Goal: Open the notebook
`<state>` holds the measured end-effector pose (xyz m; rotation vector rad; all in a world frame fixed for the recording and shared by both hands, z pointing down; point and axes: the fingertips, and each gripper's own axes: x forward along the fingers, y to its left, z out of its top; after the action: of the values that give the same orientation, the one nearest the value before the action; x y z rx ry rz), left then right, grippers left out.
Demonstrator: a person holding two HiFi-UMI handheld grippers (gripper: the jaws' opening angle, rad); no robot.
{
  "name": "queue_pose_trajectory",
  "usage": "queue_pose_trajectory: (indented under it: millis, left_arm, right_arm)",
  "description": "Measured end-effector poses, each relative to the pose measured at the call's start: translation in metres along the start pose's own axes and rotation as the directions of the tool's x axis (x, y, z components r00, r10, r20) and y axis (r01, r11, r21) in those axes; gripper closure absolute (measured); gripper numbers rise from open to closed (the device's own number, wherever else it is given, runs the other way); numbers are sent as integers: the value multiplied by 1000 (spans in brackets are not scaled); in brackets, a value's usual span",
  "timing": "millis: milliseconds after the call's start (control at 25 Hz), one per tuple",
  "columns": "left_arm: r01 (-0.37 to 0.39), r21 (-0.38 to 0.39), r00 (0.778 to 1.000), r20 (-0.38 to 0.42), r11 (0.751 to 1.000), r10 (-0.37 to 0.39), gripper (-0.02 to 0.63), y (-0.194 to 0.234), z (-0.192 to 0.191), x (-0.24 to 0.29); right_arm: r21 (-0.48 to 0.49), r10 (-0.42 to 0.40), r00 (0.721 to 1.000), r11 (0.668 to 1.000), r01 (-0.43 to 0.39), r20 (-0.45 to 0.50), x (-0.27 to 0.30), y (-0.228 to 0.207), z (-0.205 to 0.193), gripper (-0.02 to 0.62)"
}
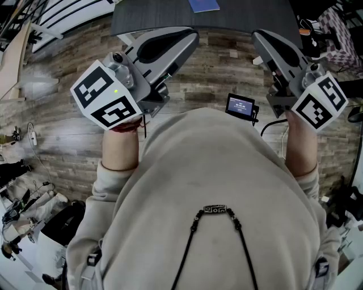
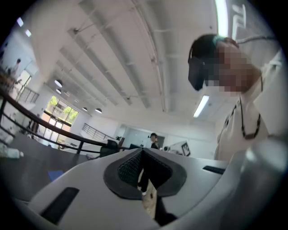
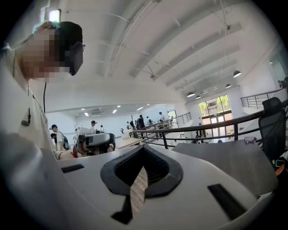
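Presently idle | left tongs [image 1: 191, 35] and right tongs [image 1: 260, 38] both closed, empty | blue notebook [image 1: 203, 4] on tabletop [image 1: 153, 17]: probably light, flexible cover | pinch cover's free edge to lift.

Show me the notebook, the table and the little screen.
notebook [image 1: 203, 4], head view, its blue cover.
table [image 1: 153, 16], head view, bare dark top.
little screen [image 1: 240, 105], head view, its lit face.
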<state>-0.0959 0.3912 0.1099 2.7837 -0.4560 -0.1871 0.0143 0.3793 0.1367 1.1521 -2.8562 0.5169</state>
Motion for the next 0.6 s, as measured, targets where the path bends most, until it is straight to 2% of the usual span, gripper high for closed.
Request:
queue_pose_trajectory:
  millis: [120, 240, 440, 600]
  left_arm:
    - [14, -36, 998, 54, 999, -12, 604, -7, 9, 9]
    - [3, -42, 998, 60, 999, -1, 604, -7, 12, 9]
    - [-47, -56, 999, 2, 997, 47, 604, 10, -5, 15]
    - [-2, -80, 999, -39, 997, -1, 603, -13, -21, 30]
  right_arm:
    - [-1, -7, 1000, 1000, 7, -6, -7, -3, 4, 580]
    - [-10, -10, 1000, 1000, 10, -15, -10, -3, -1, 580]
    - [74, 24, 999, 997, -26, 31, -10, -12, -4, 578]
    - [88, 4, 998, 996, -9, 66, -31, -17, -1, 578]
